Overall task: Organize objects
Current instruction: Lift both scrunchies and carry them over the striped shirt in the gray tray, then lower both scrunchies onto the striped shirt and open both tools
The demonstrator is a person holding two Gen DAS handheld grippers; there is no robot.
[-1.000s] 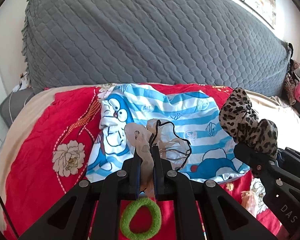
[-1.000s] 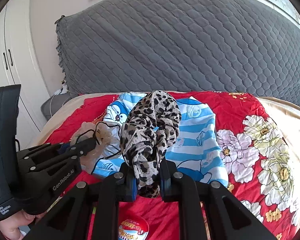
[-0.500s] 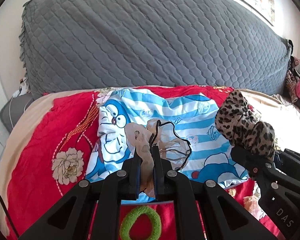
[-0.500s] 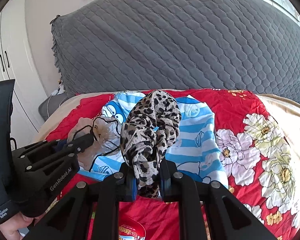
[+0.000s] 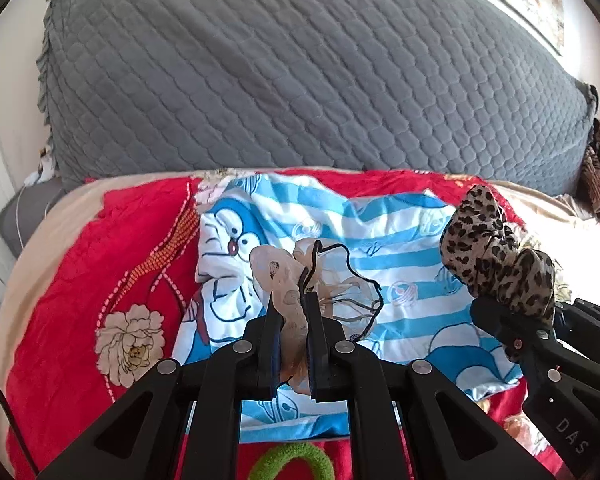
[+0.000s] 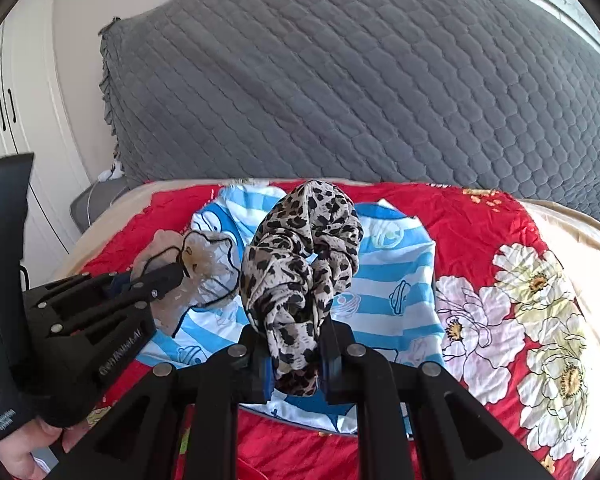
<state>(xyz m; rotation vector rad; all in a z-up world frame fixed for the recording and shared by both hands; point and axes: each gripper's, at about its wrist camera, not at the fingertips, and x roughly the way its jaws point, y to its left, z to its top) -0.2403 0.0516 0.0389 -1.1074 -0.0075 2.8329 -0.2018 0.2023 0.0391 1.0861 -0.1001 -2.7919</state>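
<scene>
green hair tie (image 5: 291, 461) left view only, possibly elastic

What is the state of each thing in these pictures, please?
Left claw: shut on the sheer scrunchie, held above the bed.
Right claw: shut on the leopard scrunchie, held above the bed.
Cartoon cloth: spread out, wrinkled, lying on the red blanket.
Green hair tie: lying loose on the blanket, partly hidden by the left claw.
Wardrobe doors: closed.
</scene>
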